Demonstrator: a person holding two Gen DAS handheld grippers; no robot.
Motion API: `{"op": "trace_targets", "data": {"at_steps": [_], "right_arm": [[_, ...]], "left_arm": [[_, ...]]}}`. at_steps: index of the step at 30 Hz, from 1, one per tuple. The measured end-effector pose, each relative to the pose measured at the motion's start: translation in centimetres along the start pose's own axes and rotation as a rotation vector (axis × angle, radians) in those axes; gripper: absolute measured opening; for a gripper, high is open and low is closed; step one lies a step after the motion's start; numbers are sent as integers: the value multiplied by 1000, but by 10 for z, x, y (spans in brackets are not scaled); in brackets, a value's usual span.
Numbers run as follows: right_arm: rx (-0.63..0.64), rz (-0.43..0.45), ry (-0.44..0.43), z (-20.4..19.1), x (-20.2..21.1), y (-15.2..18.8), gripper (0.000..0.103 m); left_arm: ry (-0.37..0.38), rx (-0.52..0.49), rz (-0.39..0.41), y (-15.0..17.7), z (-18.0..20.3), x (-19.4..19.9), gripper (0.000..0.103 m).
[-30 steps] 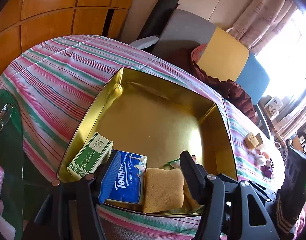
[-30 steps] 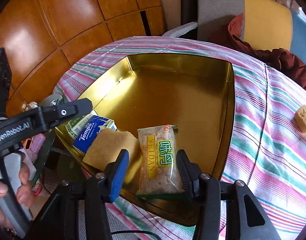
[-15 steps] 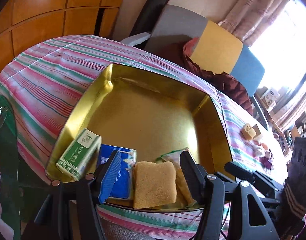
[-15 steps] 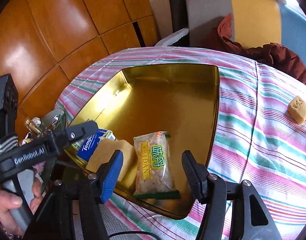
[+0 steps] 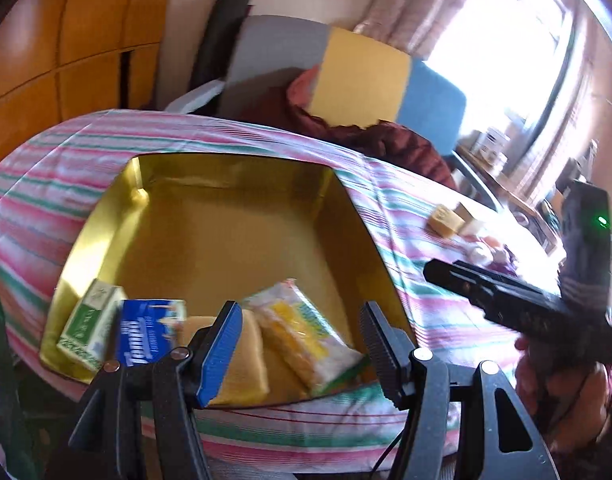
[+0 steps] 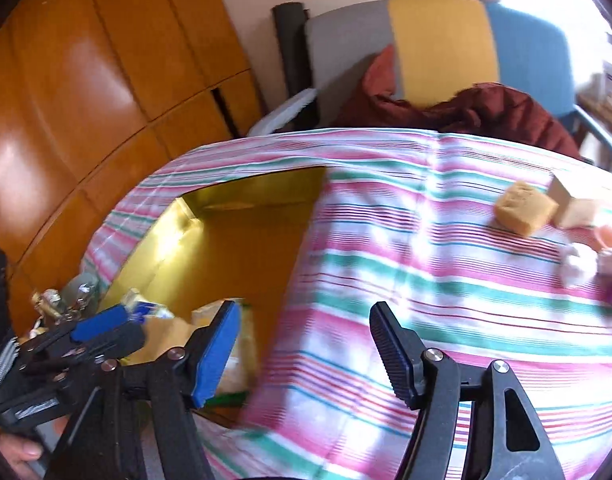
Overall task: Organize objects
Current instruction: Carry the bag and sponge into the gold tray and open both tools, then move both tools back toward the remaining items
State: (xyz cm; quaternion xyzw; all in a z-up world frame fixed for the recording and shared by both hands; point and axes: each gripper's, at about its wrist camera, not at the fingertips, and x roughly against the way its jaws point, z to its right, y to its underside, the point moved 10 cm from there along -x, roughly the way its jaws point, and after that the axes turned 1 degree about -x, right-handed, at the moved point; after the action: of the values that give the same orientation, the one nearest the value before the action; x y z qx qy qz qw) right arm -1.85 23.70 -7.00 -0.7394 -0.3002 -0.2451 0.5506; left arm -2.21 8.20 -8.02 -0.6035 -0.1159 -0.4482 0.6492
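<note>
While its jaws are opening with nothing between them, the right hand-held gripper (image 6: 304, 346) hangs over the striped tabletop (image 6: 425, 300). The left hand-held gripper (image 5: 302, 340) gapes empty above the gold tray (image 5: 234, 232), where the snack packet (image 5: 306, 336), sponge (image 5: 246, 360) and what looks like a blurred tissue pack (image 5: 146, 332) lie.

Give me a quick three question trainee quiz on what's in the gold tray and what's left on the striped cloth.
1. True or false: the snack packet lies inside the gold tray.
2. Which is outside the tray? A green box B blue tissue pack C sponge cube
3. Fill in: nothing sits between the right gripper pads, only striped ____.

Key: 1 true; 2 C; 3 cloth.
</note>
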Motion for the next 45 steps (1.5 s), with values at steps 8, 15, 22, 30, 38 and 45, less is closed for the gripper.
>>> {"op": "trace_targets", "data": {"at_steps": [8, 15, 22, 30, 38, 45], "right_arm": [[-23, -35, 168, 89, 14, 16, 68], [-57, -53, 343, 194, 45, 13, 71], [-10, -9, 447, 281, 71, -11, 78], [-1, -22, 370, 315, 59, -13, 78], [-104, -146, 288, 320, 40, 7, 75], [-130, -95, 270, 311, 45, 1, 72]], "left_arm": [[41, -146, 44, 6, 45, 8, 62], [94, -200, 19, 14, 77, 2, 62], [151, -170, -36, 19, 95, -9, 62], [193, -180, -122, 32, 120, -24, 62], [208, -211, -145, 29, 145, -37, 63], [239, -243, -153, 22, 169, -45, 63]]}}
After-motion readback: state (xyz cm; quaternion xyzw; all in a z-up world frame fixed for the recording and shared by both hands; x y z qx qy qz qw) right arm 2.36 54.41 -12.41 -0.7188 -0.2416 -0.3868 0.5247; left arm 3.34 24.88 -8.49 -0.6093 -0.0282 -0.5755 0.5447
